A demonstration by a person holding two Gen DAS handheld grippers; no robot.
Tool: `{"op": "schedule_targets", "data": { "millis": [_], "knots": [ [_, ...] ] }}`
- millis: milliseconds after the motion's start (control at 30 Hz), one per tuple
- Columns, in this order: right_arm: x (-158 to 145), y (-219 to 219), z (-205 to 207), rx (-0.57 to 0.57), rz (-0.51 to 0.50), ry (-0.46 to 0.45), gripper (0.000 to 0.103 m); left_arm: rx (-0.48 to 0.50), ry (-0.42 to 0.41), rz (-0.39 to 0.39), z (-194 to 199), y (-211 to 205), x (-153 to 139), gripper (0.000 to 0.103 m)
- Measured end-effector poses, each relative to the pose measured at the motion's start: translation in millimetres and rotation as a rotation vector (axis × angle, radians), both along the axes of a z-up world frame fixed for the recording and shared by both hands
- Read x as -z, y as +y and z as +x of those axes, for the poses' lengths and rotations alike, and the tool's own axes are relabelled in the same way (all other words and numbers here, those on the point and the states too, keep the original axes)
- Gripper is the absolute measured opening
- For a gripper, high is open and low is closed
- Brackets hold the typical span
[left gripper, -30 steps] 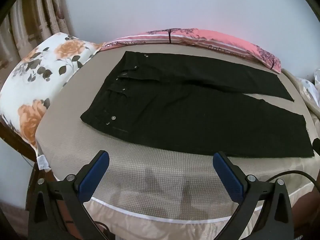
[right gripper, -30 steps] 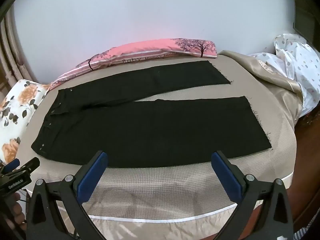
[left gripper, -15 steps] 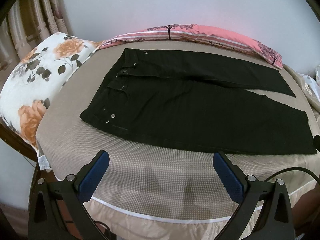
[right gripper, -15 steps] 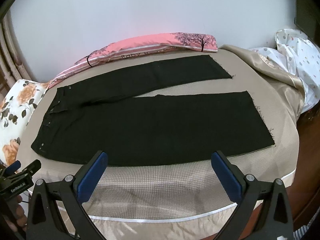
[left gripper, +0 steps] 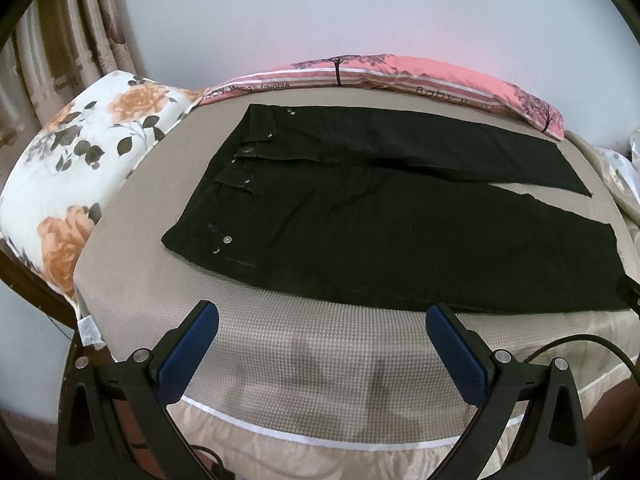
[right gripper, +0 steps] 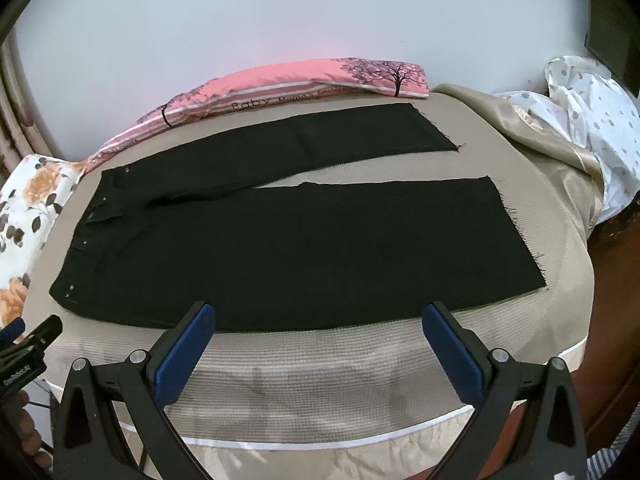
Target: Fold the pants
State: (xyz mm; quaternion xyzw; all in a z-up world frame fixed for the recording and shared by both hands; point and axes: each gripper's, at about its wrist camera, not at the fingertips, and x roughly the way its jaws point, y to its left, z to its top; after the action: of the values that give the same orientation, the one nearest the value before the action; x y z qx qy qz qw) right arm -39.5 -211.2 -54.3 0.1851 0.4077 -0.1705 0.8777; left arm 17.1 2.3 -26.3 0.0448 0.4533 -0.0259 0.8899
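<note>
Black pants (left gripper: 384,216) lie spread flat on a beige bed (left gripper: 304,352), waistband with metal studs to the left, both legs running right and splayed apart. In the right wrist view the same pants (right gripper: 304,248) fill the middle, frayed hems at the right. My left gripper (left gripper: 322,316) is open, hovering over bare mattress just short of the near leg's edge. Open too, my right gripper (right gripper: 318,316) has its fingertips at the near edge of that leg. Neither holds anything. The left gripper's tip (right gripper: 28,336) shows at the right wrist view's left edge.
A floral pillow (left gripper: 76,172) lies left of the waistband, and a pink striped pillow (left gripper: 384,76) runs along the wall behind. Crumpled beige and dotted white bedding (right gripper: 576,132) is heaped at the bed's right end. Curtains (left gripper: 68,48) hang at the far left. A black cable (left gripper: 584,344) crosses the near right.
Both grippers have crept slightly forward toward the pants, so the near leg sits closer to the fingertips. Both stay open. The pants have not moved.
</note>
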Motion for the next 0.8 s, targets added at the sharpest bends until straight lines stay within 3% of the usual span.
{"op": "schedule_targets", "data": {
  "millis": [500, 800],
  "knots": [
    [12.0, 0.5, 7.6, 0.0, -0.001, 0.044, 0.103, 0.007, 0.027, 0.025, 2.7, -3.0, 9.3, 0.103],
    [12.9, 7.0, 7.3, -0.008, -0.05, 0.06, 0.103, 0.012, 0.031, 0.035, 1.6, -3.7, 13.0, 0.103]
  ]
}}
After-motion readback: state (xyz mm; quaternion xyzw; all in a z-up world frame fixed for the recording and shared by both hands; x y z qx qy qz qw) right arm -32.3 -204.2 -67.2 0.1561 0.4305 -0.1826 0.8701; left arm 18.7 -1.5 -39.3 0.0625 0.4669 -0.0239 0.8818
